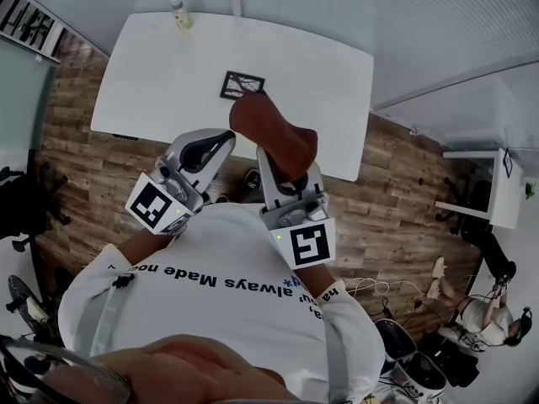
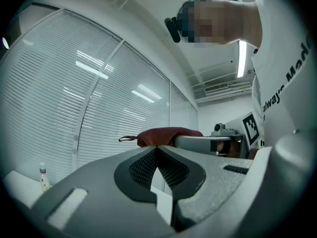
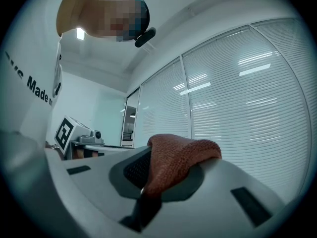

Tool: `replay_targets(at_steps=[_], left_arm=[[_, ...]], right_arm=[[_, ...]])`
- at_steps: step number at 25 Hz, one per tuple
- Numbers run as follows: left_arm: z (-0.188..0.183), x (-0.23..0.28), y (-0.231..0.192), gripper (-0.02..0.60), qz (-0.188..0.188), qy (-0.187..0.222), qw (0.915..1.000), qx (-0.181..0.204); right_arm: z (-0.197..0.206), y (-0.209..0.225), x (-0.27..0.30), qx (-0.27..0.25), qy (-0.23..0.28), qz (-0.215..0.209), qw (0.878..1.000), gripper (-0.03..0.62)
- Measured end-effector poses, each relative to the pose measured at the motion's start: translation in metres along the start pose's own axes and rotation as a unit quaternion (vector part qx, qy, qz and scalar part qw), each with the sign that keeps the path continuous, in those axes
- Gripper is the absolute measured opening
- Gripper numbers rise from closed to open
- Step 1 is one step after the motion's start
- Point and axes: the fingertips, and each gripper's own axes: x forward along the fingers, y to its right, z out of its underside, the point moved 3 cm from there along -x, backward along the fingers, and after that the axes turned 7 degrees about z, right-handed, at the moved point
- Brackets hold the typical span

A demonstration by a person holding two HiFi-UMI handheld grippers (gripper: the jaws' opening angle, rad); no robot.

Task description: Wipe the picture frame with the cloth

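Note:
The picture frame (image 1: 242,85), small and dark, lies flat near the middle of the white table (image 1: 160,82). A rust-red cloth (image 1: 274,129) hangs bunched from my right gripper (image 1: 274,155), which is shut on the cloth (image 3: 181,155) and held close to my chest, short of the table's near edge. In the right gripper view the right gripper (image 3: 148,168) has the cloth draped over its tips. My left gripper (image 1: 217,141) is beside it on the left, shut with nothing in it; its pads meet in the left gripper view (image 2: 157,150). The cloth (image 2: 168,134) shows there too.
A small bottle (image 1: 179,13) stands at the table's far left corner. Wooden floor lies around the table. A second white table (image 1: 493,194) and a seated person (image 1: 493,314) are at the right. Window blinds (image 3: 237,88) fill the far wall.

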Motion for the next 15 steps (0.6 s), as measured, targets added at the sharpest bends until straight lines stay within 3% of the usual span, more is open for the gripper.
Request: replay_targets(at_steps=[5,15], left_arm=[[0.0,0.015,0.027,0.003,-0.017,0.004,0.9998,0.008],[0.008,0.035,-0.011,0.003,-0.033,-0.002,0.9994,0.0]], right_arm=[[-0.002,0.015,-0.025,-0.001,0.007,-0.019,1.0,0.031],[0.009,0.042,0.011,0.01,0.0,-0.027,1.0,0.031]])
